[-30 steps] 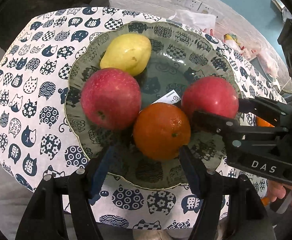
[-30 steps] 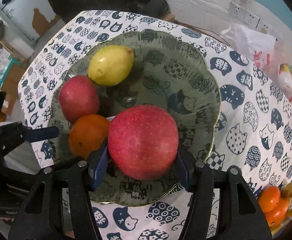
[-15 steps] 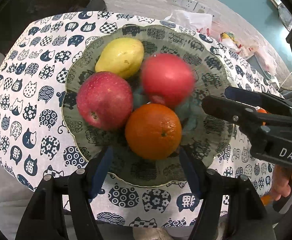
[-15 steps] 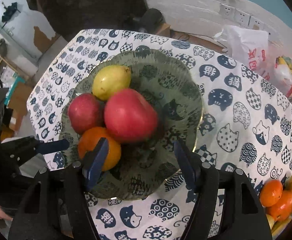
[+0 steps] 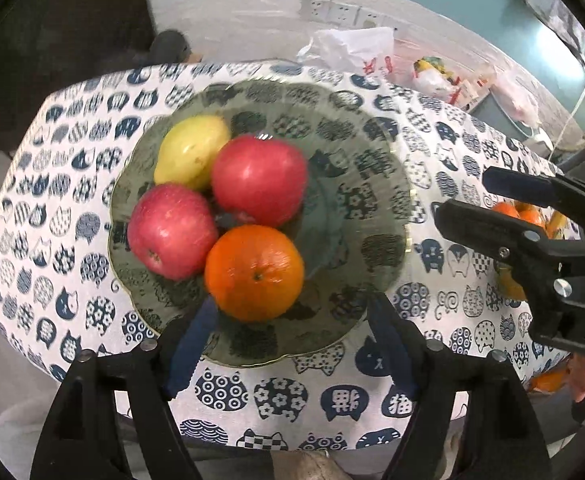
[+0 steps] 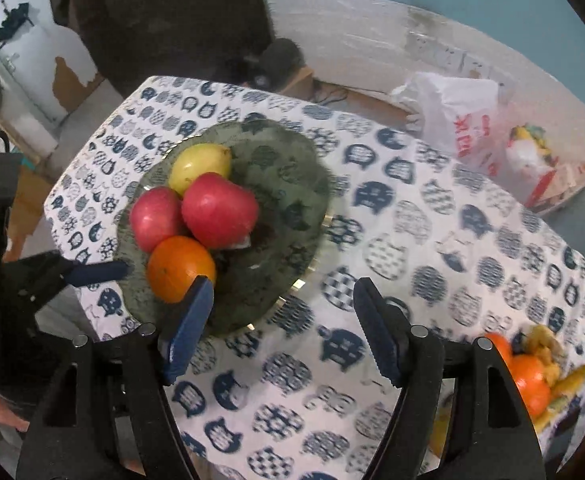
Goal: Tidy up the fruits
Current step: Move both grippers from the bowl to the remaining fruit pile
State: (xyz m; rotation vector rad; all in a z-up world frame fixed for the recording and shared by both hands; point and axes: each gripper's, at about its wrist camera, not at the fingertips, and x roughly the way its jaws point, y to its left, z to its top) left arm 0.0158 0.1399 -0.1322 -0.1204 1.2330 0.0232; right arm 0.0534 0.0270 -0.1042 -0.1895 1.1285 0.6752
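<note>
A green patterned plate [image 5: 372, 200] [image 6: 292, 184] sits on the cat-print tablecloth. It holds a yellow pear [image 5: 190, 152] [image 6: 200, 166], a red apple [image 5: 170, 232] [image 6: 154, 218], a second red apple [image 5: 260, 180] [image 6: 220, 210] leaning on the others, and an orange [image 5: 254, 272] [image 6: 180, 268]. My left gripper [image 5: 288, 344] is open and empty at the plate's near rim, just below the orange. My right gripper [image 6: 282, 328] is open and empty, above the cloth right of the plate; it shows in the left wrist view [image 5: 464, 200].
More oranges and yellow fruit [image 6: 532, 368] lie at the table's right edge, also partly behind the right gripper in the left wrist view [image 5: 516, 212]. White plastic bags [image 6: 460, 120] sit beyond the table's far edge by the wall.
My right gripper opened and let go of the second red apple, which rolled left against the other fruit. Both grippers pulled back from the plate, the right one rightward.
</note>
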